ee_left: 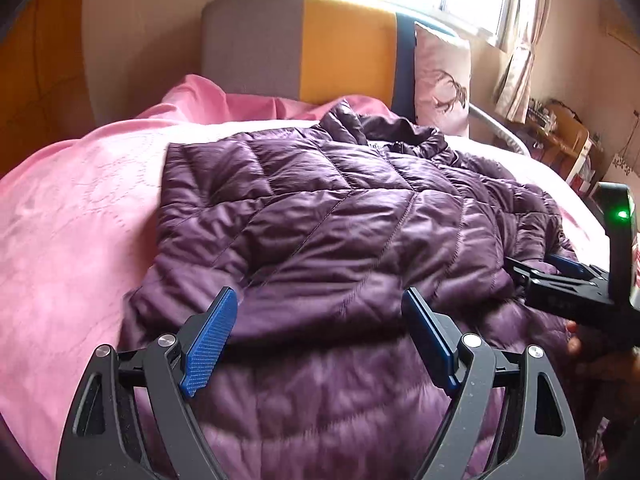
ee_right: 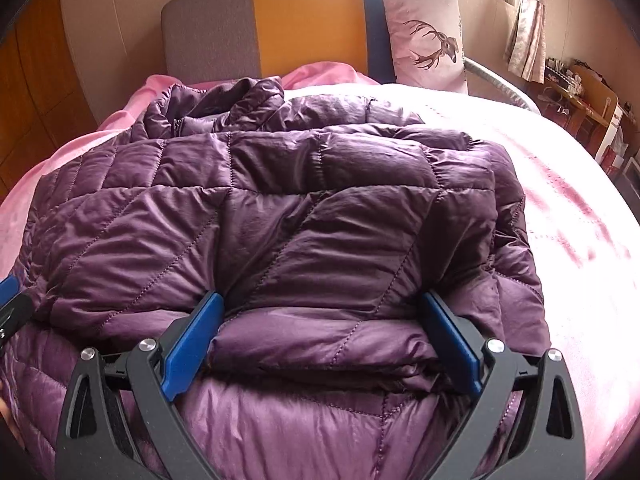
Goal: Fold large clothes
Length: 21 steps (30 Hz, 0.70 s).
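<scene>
A purple quilted down jacket (ee_left: 320,216) lies on the pink bed, collar toward the headboard, with its lower part folded up over the body; it also shows in the right wrist view (ee_right: 288,216). My left gripper (ee_left: 320,300) is open, its blue pads (ee_left: 212,344) spread over the folded edge on the jacket's left side. My right gripper (ee_right: 320,304) is open, its blue pads (ee_right: 192,348) straddling the thick folded edge. The right gripper also shows at the right edge of the left wrist view (ee_left: 560,272).
The pink bedspread (ee_left: 72,240) surrounds the jacket. A grey, orange and blue headboard (ee_right: 304,20) stands behind, with a deer-print pillow (ee_right: 424,36) against it. A cluttered wooden desk (ee_right: 580,96) stands at the far right under a curtained window.
</scene>
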Available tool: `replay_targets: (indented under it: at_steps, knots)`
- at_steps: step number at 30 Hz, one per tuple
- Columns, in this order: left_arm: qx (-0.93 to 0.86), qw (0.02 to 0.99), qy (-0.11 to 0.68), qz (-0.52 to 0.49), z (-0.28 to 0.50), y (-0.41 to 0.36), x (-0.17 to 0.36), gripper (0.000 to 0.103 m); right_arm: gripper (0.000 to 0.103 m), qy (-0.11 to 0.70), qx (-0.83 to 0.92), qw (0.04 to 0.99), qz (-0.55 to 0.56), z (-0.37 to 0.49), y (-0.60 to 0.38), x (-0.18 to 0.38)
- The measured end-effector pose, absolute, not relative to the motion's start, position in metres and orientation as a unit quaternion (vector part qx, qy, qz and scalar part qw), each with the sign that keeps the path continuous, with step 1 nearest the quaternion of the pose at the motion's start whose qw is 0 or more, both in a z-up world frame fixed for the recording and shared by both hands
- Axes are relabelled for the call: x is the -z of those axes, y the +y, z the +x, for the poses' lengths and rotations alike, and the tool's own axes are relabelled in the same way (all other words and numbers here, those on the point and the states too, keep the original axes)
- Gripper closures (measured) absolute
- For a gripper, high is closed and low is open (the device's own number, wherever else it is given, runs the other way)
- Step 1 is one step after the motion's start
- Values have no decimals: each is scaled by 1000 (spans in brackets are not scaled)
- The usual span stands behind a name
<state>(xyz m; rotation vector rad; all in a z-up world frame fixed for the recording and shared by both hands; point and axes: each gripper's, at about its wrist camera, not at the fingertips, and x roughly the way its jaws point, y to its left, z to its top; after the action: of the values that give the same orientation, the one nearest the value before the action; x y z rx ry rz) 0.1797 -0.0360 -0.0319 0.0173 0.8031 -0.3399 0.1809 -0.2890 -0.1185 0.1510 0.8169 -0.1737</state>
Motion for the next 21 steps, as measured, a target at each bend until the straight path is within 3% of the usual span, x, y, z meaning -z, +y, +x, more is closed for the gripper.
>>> replay_targets:
  at_steps: [4, 21]
  knots:
    - [157, 909, 387, 1, 164, -22, 29, 15, 3, 390, 92, 913, 79, 171, -288, 109]
    - [129, 909, 396, -12, 119, 20, 45, 15, 2, 423, 76, 899, 77, 103, -282, 112]
